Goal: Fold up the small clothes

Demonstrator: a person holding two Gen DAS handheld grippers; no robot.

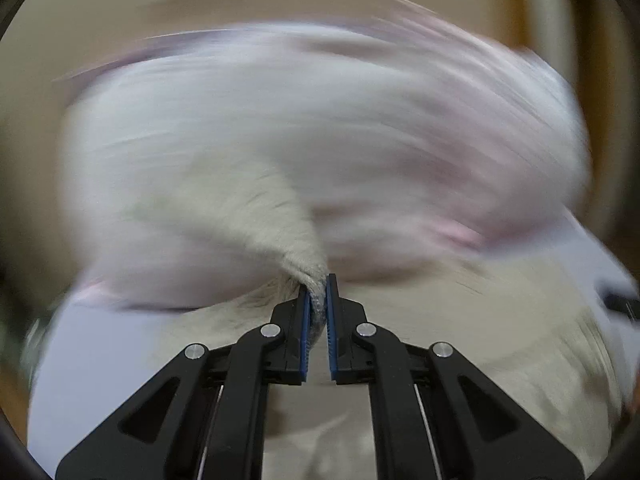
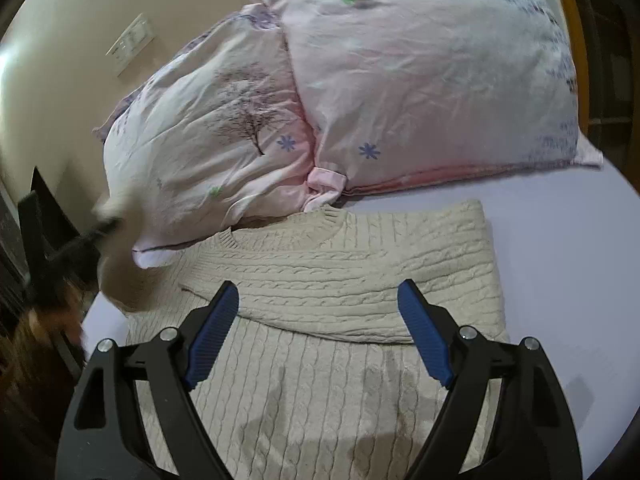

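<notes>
There is one garment here, a cream cable-knit sweater (image 2: 320, 280), lying flat on the pale lilac bed sheet (image 2: 560, 260) with its neckline toward the pillows. One sleeve is already folded across the chest; the lower body runs down under the right gripper's camera.

Two pillows lie beyond it, both in pink-and-white floral cases: the left pillow (image 2: 208, 136) with a printed tree, and the right pillow (image 2: 432, 80), bigger in this view. The left pillow's corner lies over the sweater's shoulder near the collar.

Two grippers, each with two blue-padded fingers. The right gripper (image 2: 320, 320) hangs over the sweater's middle with its fingers spread wide and nothing between them. The left gripper (image 1: 318, 320) is clamped on a ribbed bunch of the cream knit, with the fabric squeezed between its pads.

The left wrist view is badly smeared by motion; the pillows are only a pinkish-white streak there, and I cannot tell which part of the sweater is pinched. From the right wrist view, the left side of the sweater is a blur of lifted cream fabric beside a dark shape, likely the left gripper. One white wall plate (image 2: 130, 44) shows on the beige wall. The sweater's hem is cut off at the bottom edge.
</notes>
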